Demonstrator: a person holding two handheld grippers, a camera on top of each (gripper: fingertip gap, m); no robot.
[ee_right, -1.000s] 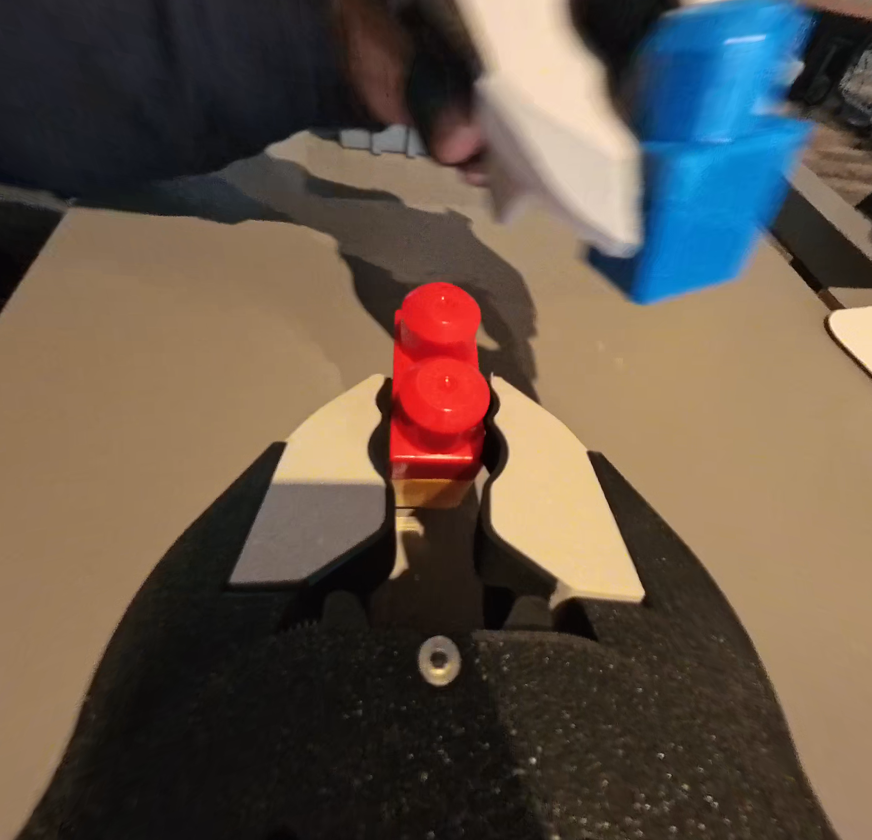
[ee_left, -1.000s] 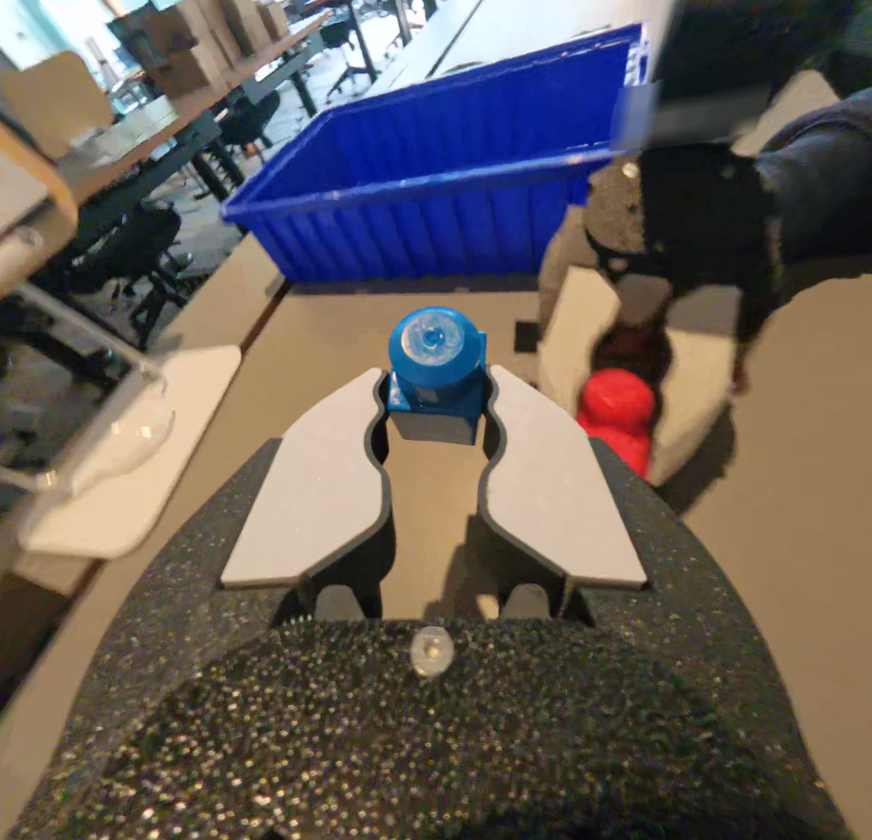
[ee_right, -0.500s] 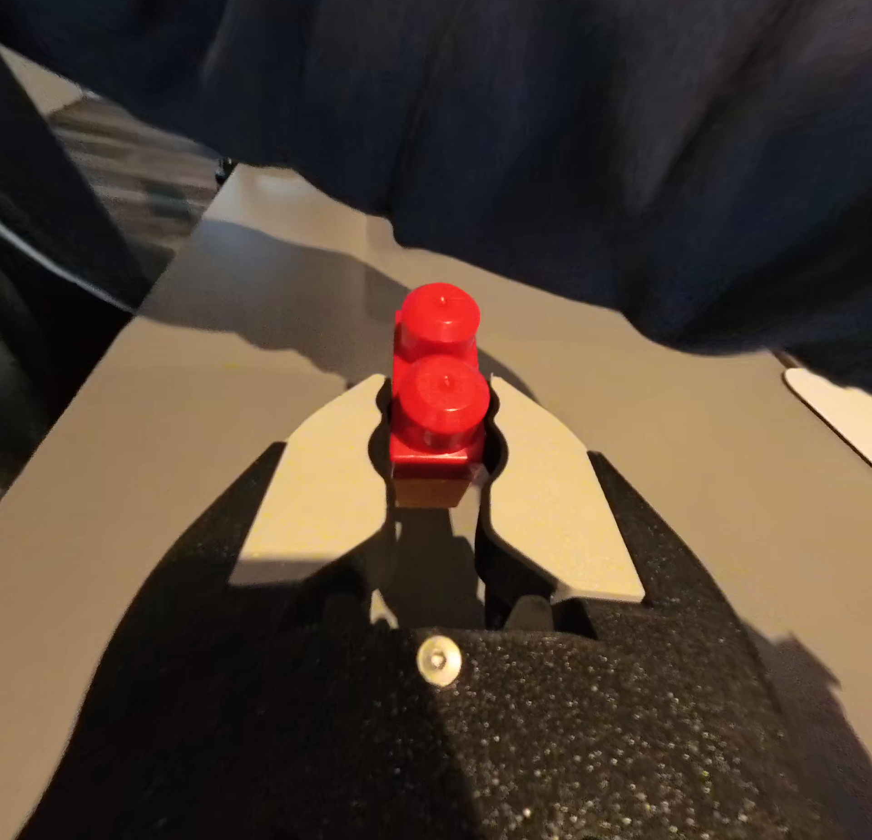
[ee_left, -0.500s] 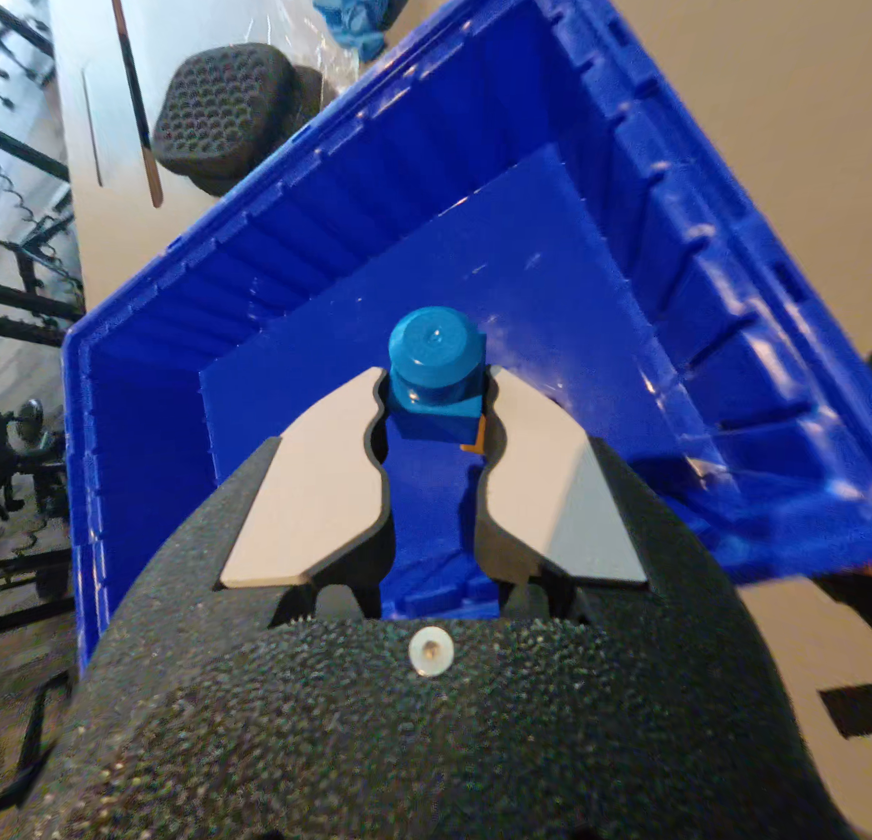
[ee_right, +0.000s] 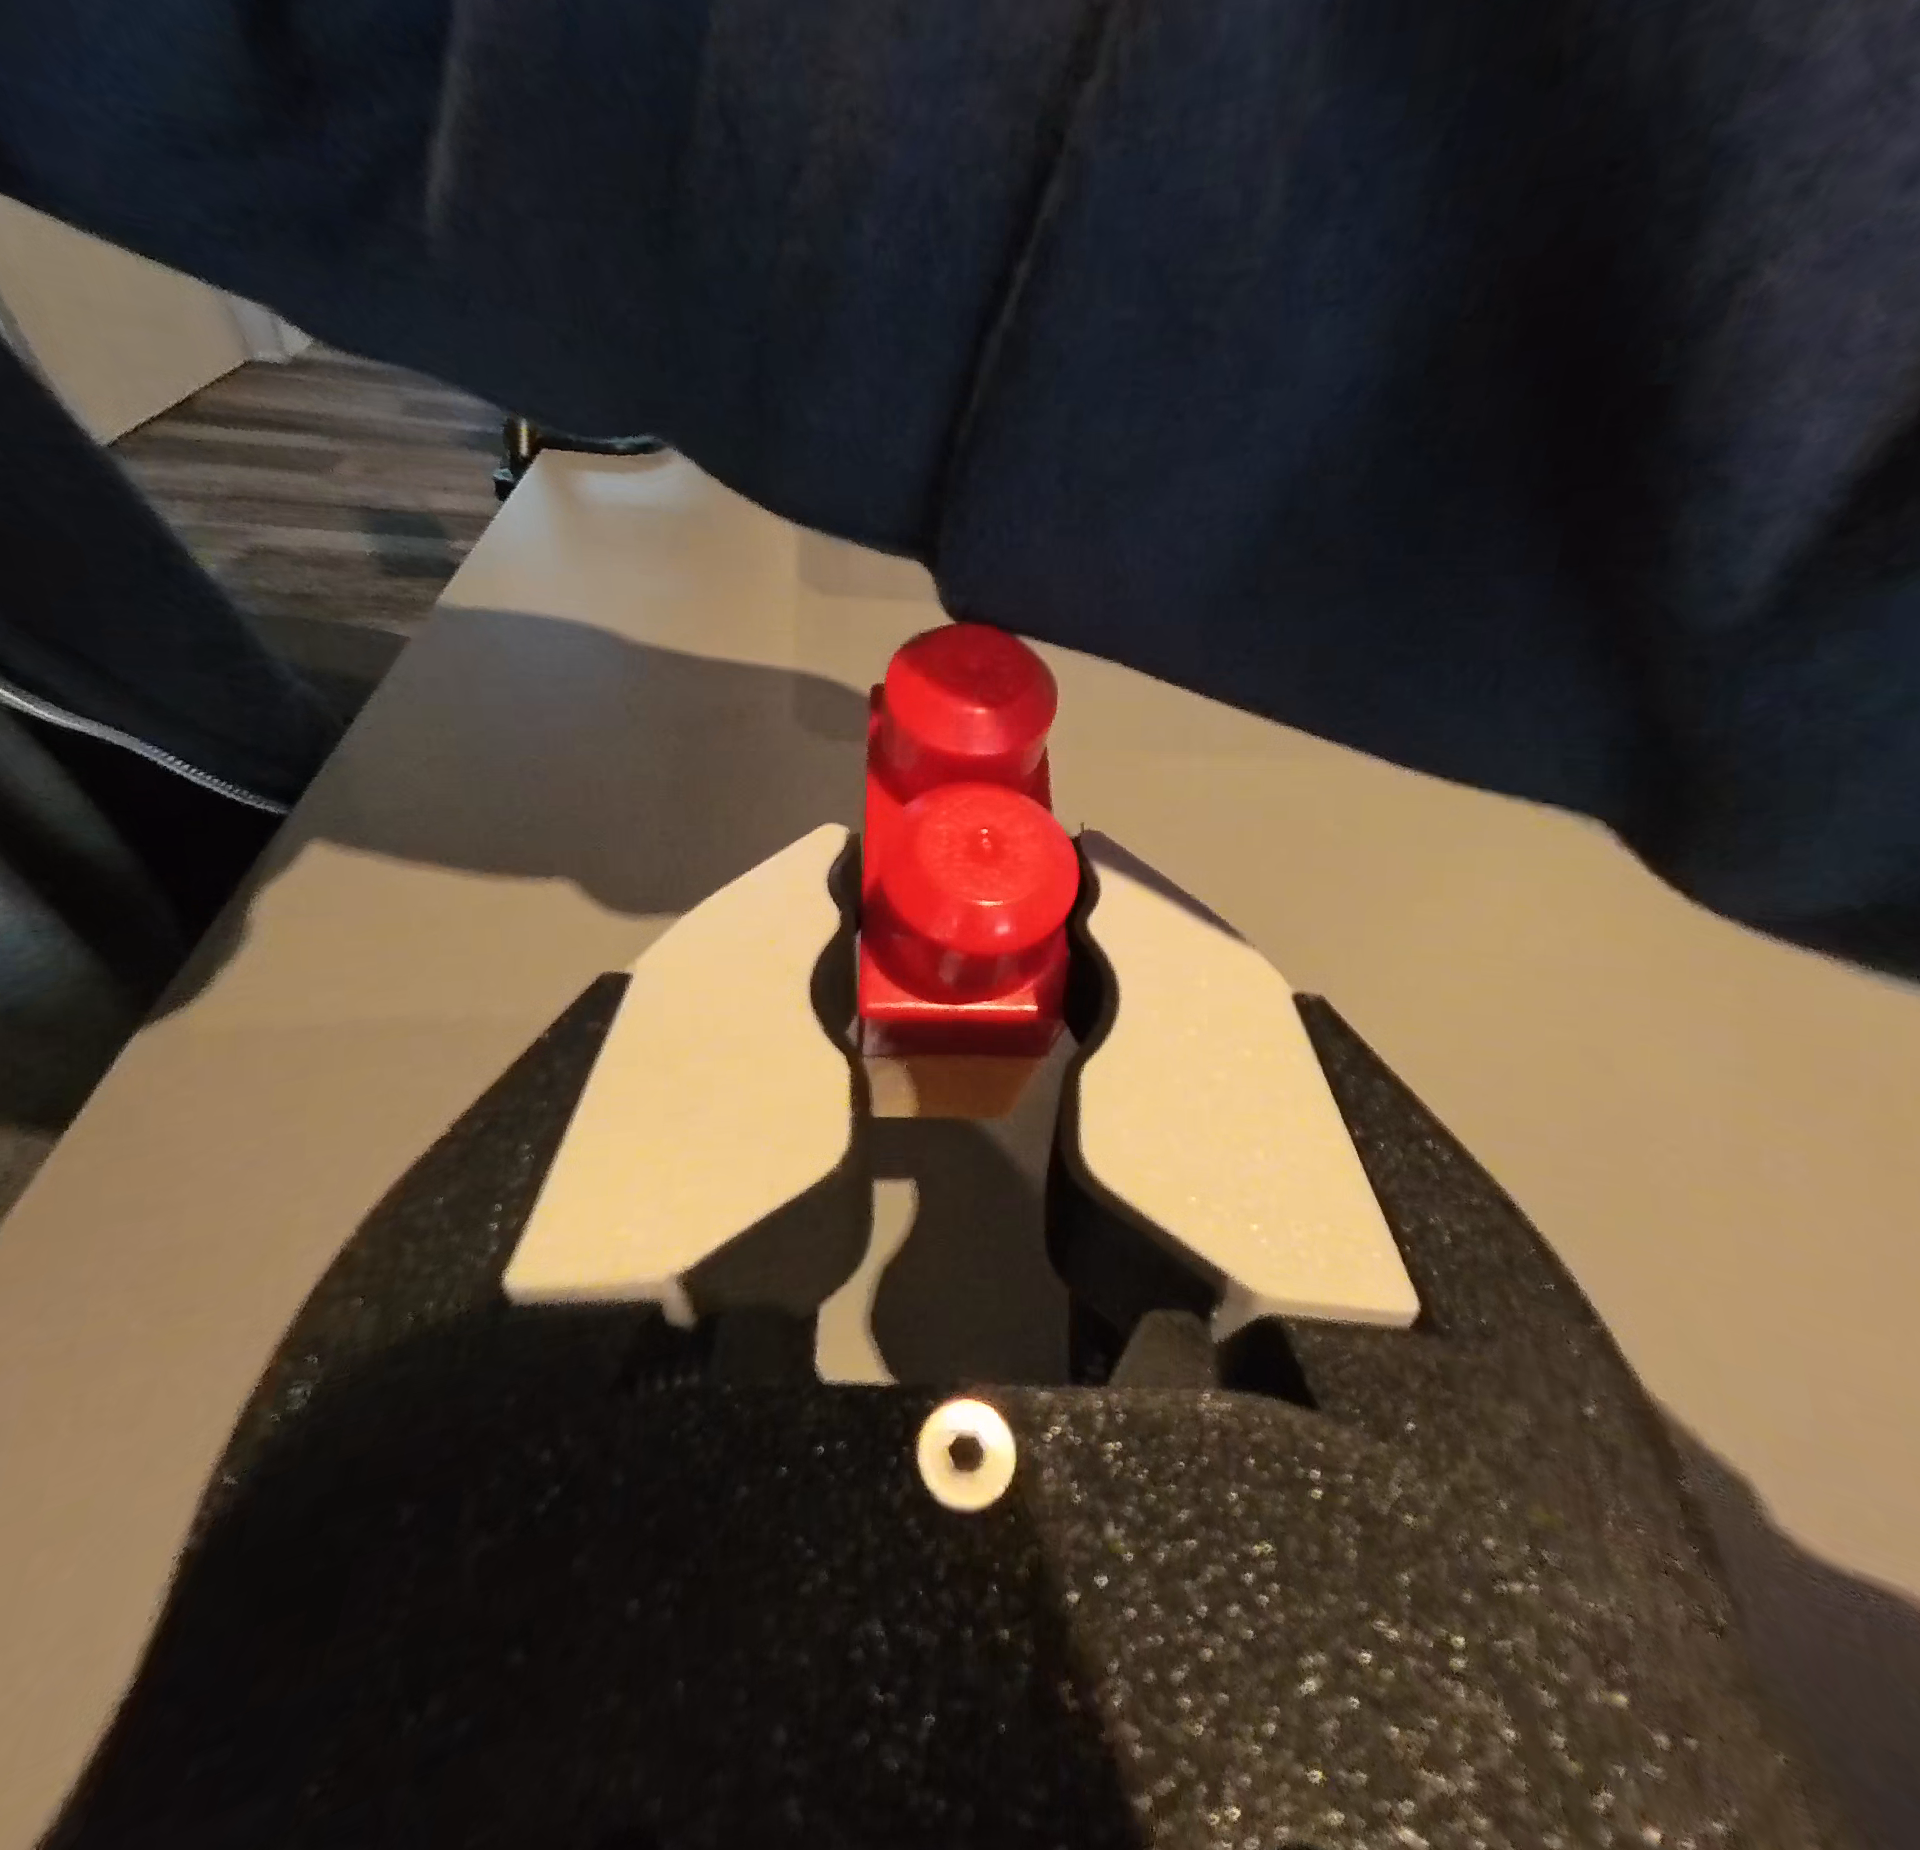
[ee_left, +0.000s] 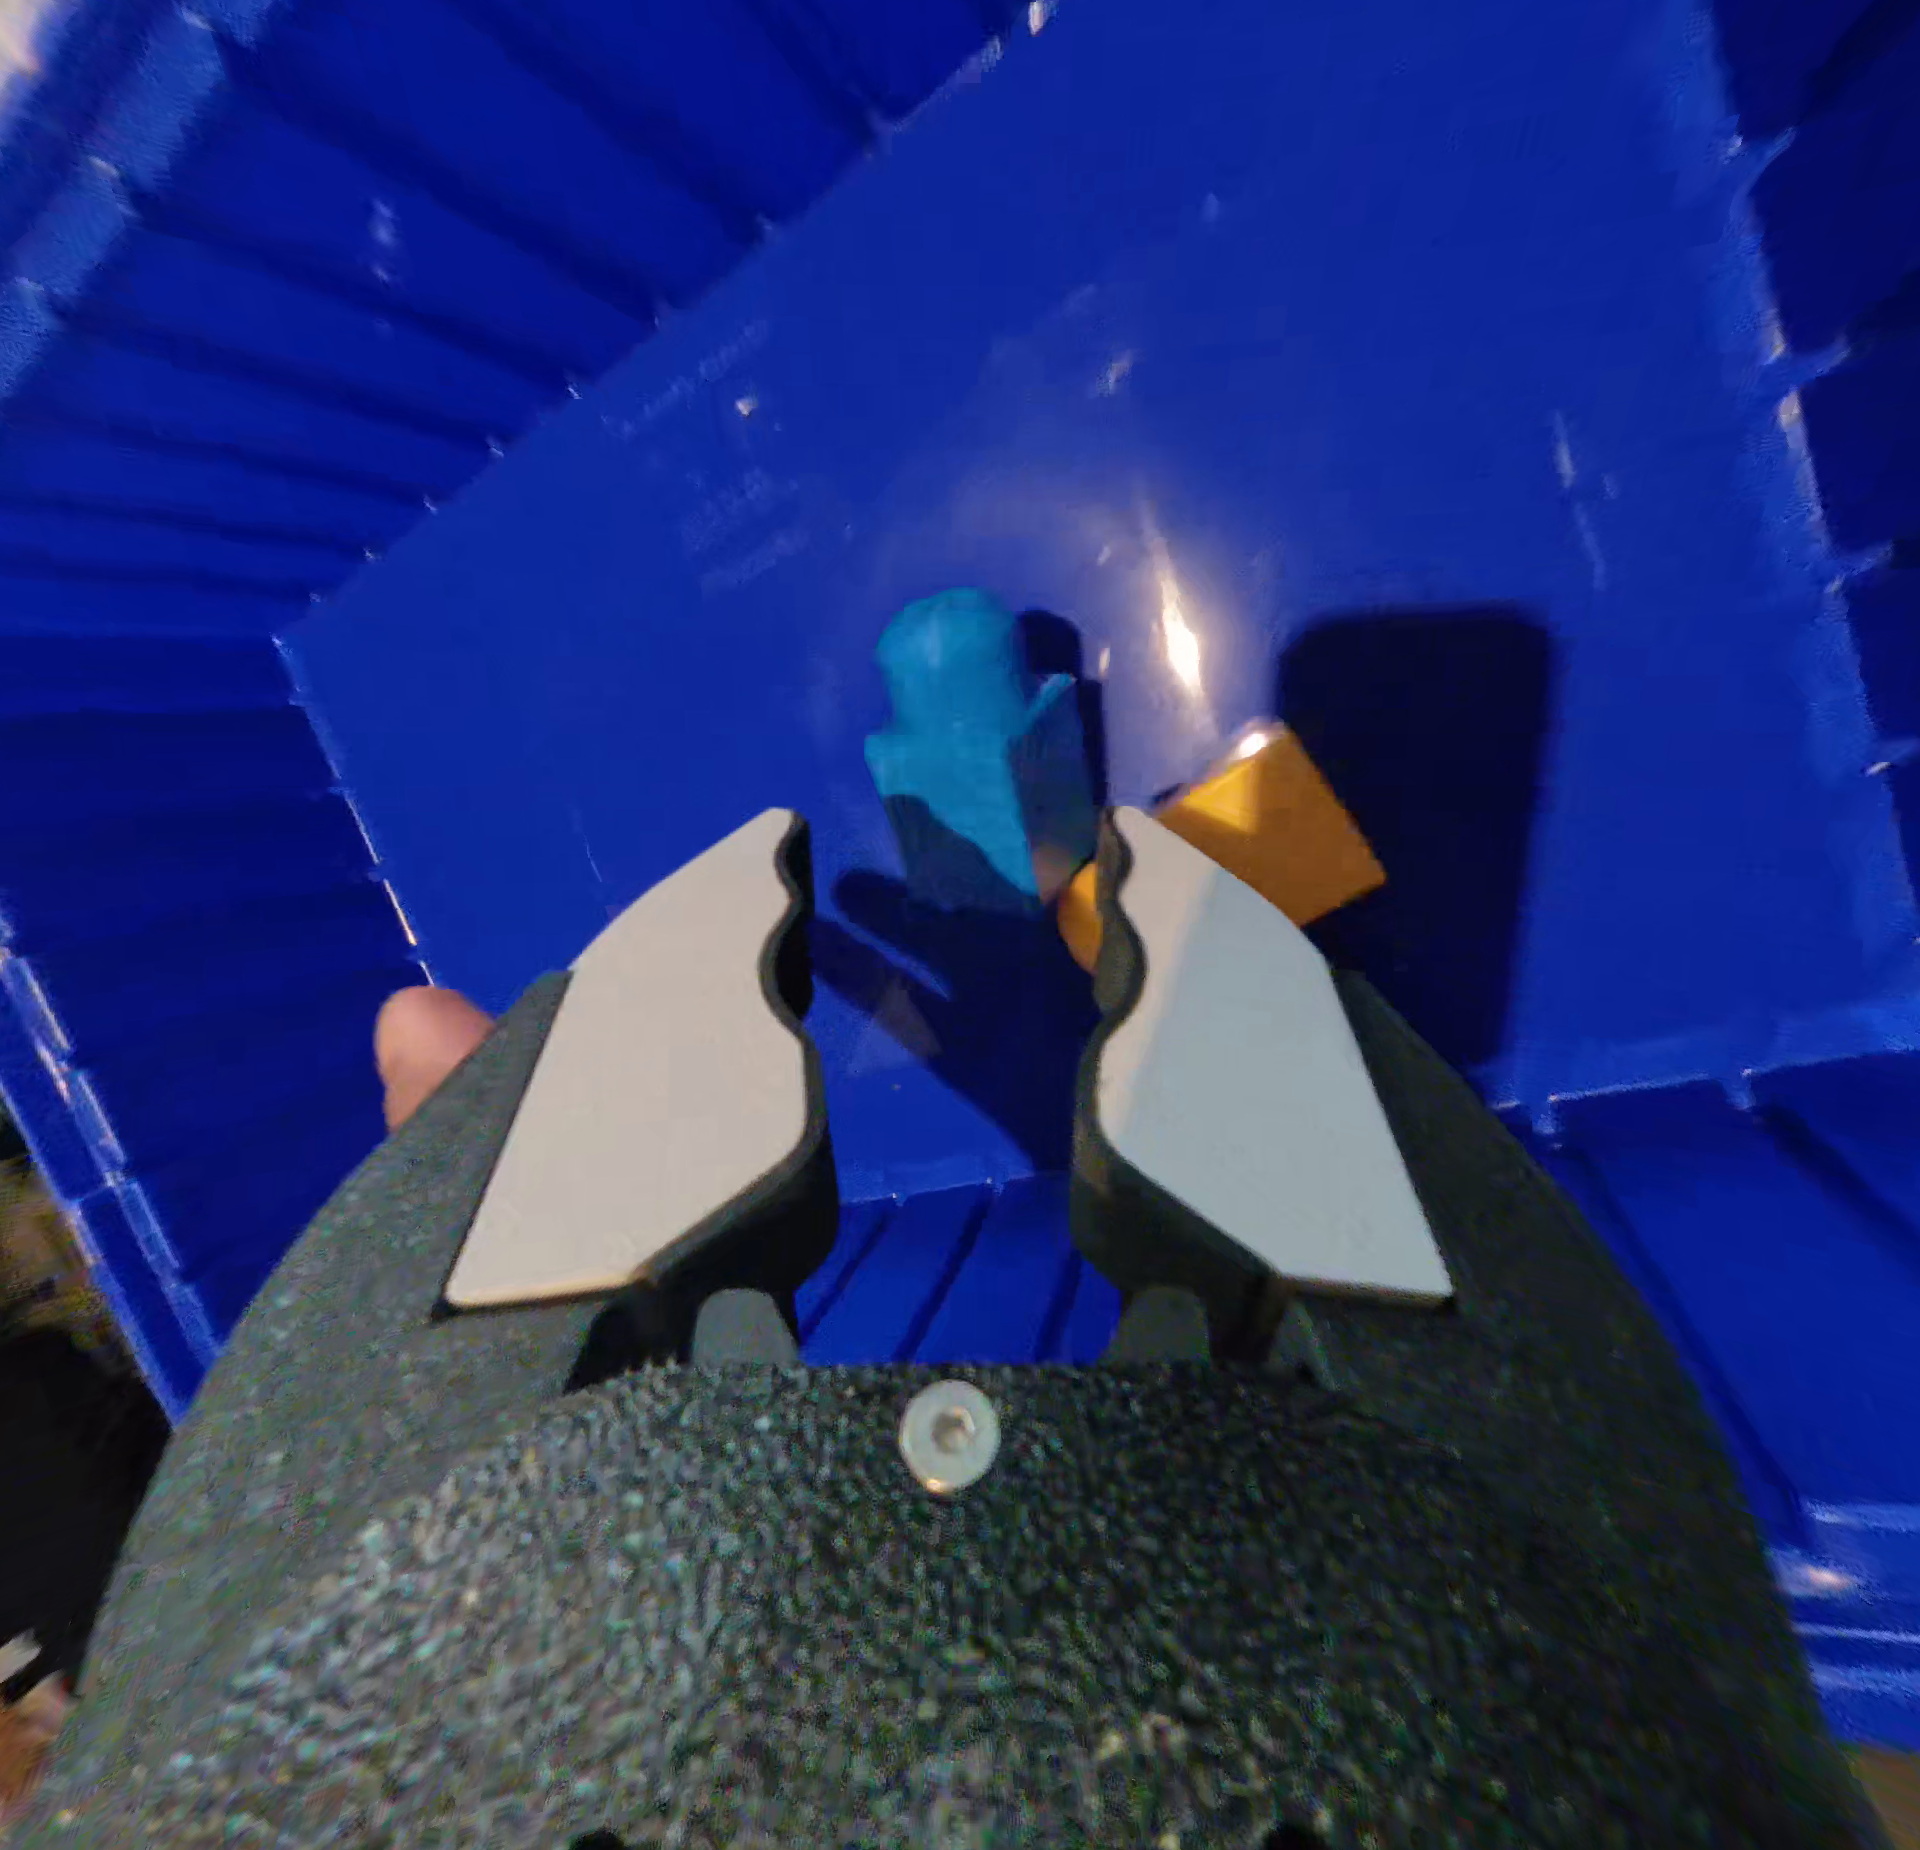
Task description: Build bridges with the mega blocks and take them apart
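the left gripper (ee_left: 951,865) points down into the blue bin (ee_left: 520,242) and its fingers stand apart with nothing between them. the blue block (ee_left: 971,761) is just beyond the fingertips, tilted and blurred, over the bin floor; i cannot tell if it already rests there or is in the air. an orange block (ee_left: 1268,829) lies on the floor just beside it, partly hidden behind the right finger.

the right gripper (ee_right: 961,927) is over the tan table (ee_right: 520,761), and its fingers are clamped on the sides of a red block (ee_right: 966,896) with two studs, studs facing up. dark blue clothing of the person (ee_right: 1143,242) fills the view behind it.

by my judgement this is the take-apart part, near its end: no bridge shows in either view, two blocks are in the bin, and the red block is left to bring there. other blocks outside these views i cannot exclude
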